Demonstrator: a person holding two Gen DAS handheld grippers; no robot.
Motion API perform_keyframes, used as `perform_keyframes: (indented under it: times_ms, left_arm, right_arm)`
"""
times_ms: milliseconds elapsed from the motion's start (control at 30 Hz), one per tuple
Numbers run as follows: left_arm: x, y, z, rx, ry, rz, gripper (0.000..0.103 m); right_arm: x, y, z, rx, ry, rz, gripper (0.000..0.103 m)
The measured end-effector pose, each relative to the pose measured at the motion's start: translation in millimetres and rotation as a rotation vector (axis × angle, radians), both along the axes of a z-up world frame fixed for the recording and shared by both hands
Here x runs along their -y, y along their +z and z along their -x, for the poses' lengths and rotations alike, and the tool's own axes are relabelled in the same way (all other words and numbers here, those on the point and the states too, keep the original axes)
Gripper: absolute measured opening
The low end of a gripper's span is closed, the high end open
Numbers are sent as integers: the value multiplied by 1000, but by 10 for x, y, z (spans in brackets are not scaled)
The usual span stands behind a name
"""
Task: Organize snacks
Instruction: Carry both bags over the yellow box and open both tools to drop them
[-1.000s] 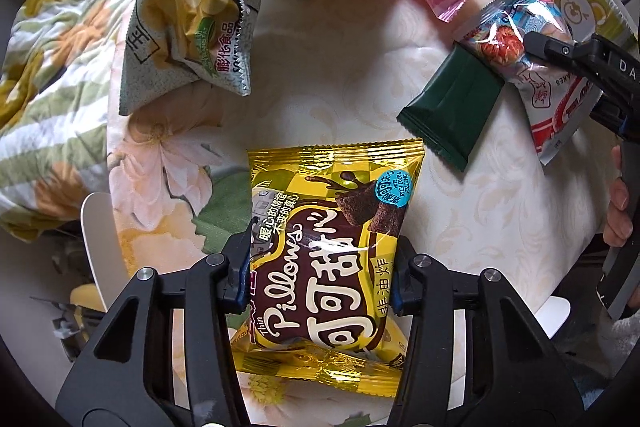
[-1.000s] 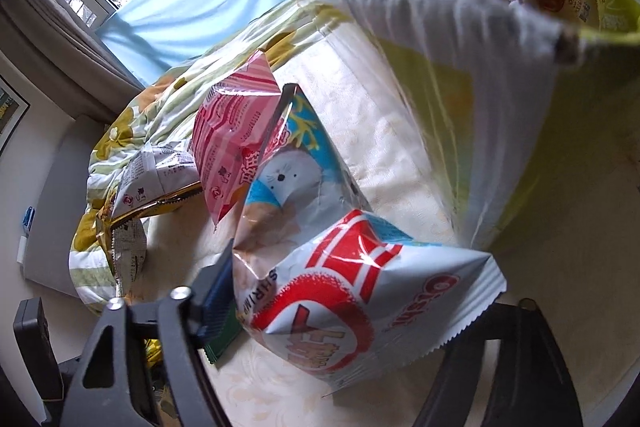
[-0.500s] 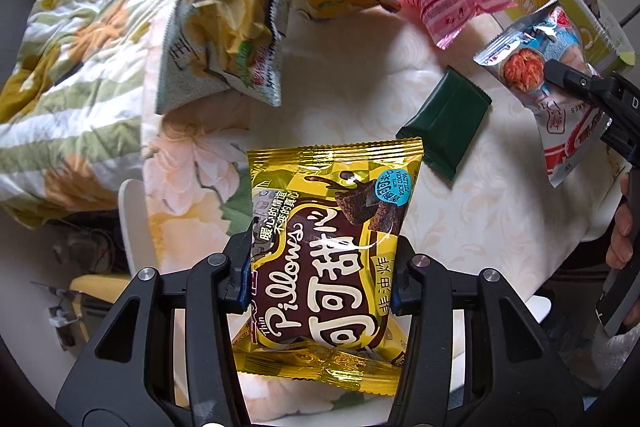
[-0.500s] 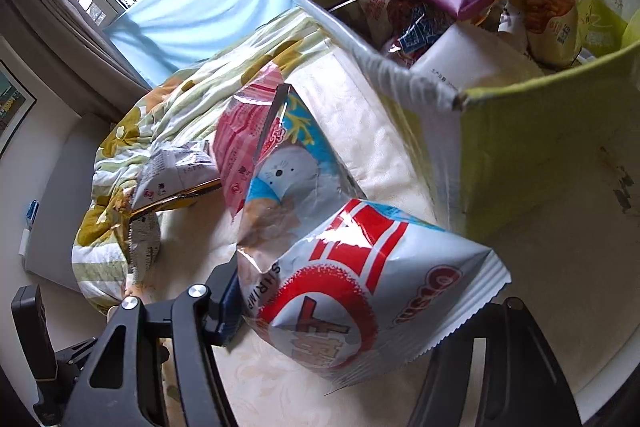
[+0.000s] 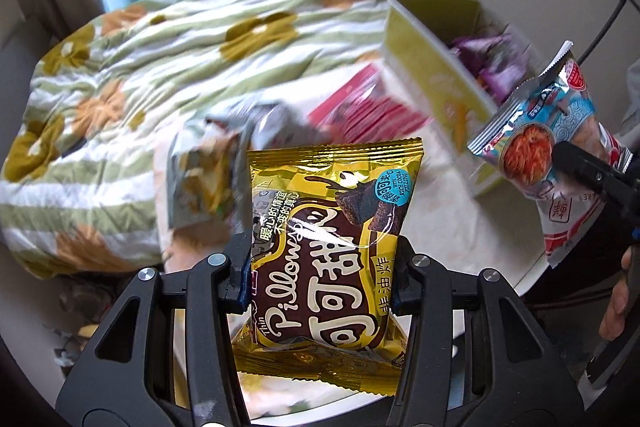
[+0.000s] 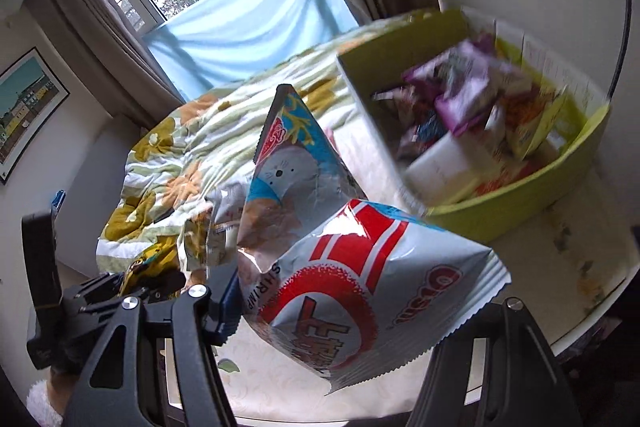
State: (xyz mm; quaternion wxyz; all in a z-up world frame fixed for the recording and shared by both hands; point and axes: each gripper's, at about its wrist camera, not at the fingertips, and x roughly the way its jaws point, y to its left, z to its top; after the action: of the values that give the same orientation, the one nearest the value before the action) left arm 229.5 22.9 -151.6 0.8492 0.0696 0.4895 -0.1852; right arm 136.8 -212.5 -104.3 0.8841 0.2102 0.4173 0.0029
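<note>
Toward the tabletop's far right corner I log the green snack box [image 6: 576,163], open-topped. My right gripper [image 6: 340,307], nearer it, clamps the shrimp-chip bag [image 6: 360,267]; left gripper [image 5: 320,283] clamps the upright cocoa-pillow packet [image 5: 328,247].

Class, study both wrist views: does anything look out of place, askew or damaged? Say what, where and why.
Nothing looks damaged. Several packets lie loose on the table beside the green box, not yet put away. The left gripper holds the yellow packet and the right gripper the shrimp bag, both intact.
</note>
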Motion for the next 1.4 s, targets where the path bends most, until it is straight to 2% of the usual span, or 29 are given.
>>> perform_keyframes:
  times_ms: [100,233,400,600,900,967,1000,1033,1100,1133,1300,1400]
  left_arm:
    - [349,221,-47,35,-9,15,44]
    - [764,447,-153,48,-1,77,44]
    - [1411,620,-399,69,-9,102,44]
    - [2148,574,-907,39,3,115,44]
    - [2856,263,-1798,-33,63,29,44]
    - [2913,196,-1956,-48,82,16,47]
    - [2951,165,-2012,-59,83,9,58]
    - [2979,124,-2052,-71,79,0,81]
    - [2964,96,-2066,-55,85,-13,103]
    - [2951,101,-2044,-36,86,-13,103]
    - [2869,53,-1988,-47,91,-23,103]
    - [2807,38,-1941,-50,97,-25,103]
  right_arm:
    - [270,204,-55,36,-11,24,61]
    - [685,394,-196,76,-24,35,61]
    - [1246,558,-578,85,-14,67,61]
    - [1801,596,-1034,82,10,115,61]
    - [2191,449,-1577,56,62,131,61]
    - [2216,412,-1626,51,69,131,61]
    - [2222,406,-1640,51,71,132,61]
    - [2229,388,-1658,50,75,134,61]
    - [2234,348,-1667,45,82,136,61]
    - [2239,322,-1679,41,88,134,61]
    - [2263,252,-1735,24,101,123,61]
    - [2215,227,-1837,14,121,150,61]
